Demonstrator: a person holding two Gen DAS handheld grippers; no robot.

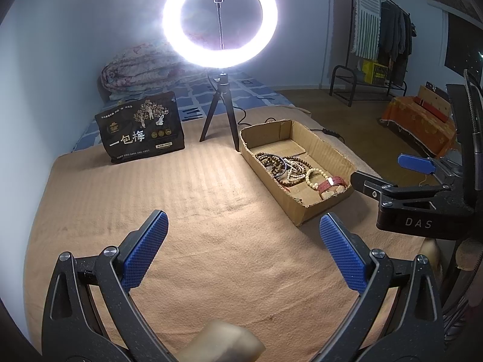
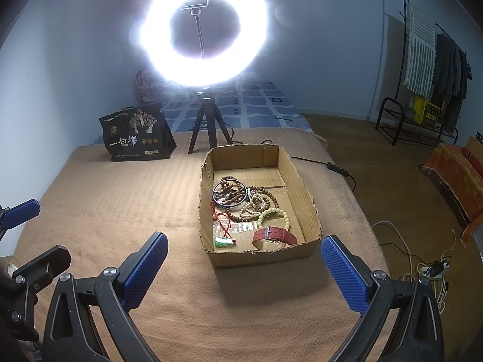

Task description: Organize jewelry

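Left wrist view: the left gripper [image 1: 243, 249] hovers above a tan blanket [image 1: 193, 187] spread over a bed, its two blue-padded fingers [image 1: 342, 252] spread wide with nothing between them. To the right and farther off sits an open cardboard box [image 1: 324, 147] resting on the blanket. Inside it lies a tangle of jewelry: brown wooden bead strands [image 1: 273, 163], cream bead bracelets [image 1: 312, 178] and a red-strapped watch [image 1: 332, 184] at the box's near end. At the right edge, the right gripper [image 1: 389, 170] reaches in beside the box, its fingers apart and empty. Behind the box stands a bright ring light [image 1: 220, 19] on a small black tripod [image 1: 222, 114]. A black snack bag [image 1: 142, 128] with white Chinese lettering stands upright to the left of the tripod.

Right wrist view: the right gripper [image 2: 244, 258] is held just in front of the cardboard box [image 2: 297, 178], fingers [image 2: 146, 264] wide apart, holding nothing. The box's near wall lies between the fingertips. Inside, a dark bangle [image 2: 230, 193] circles part of the brown bead strands [image 2: 267, 194], with cream bead bracelets [image 2: 276, 212] to its right. Near the front wall lie a green pendant [image 2: 224, 242] on a red cord and the red-strapped watch [image 2: 274, 236]. One blue tip of the left gripper [image 2: 22, 208] shows at the left edge. The ring light [image 2: 203, 31] glares behind, on its tripod [image 2: 205, 120], with the snack bag [image 2: 135, 134] to its left. White cables [image 2: 401, 247] trail on the wooden floor at right.
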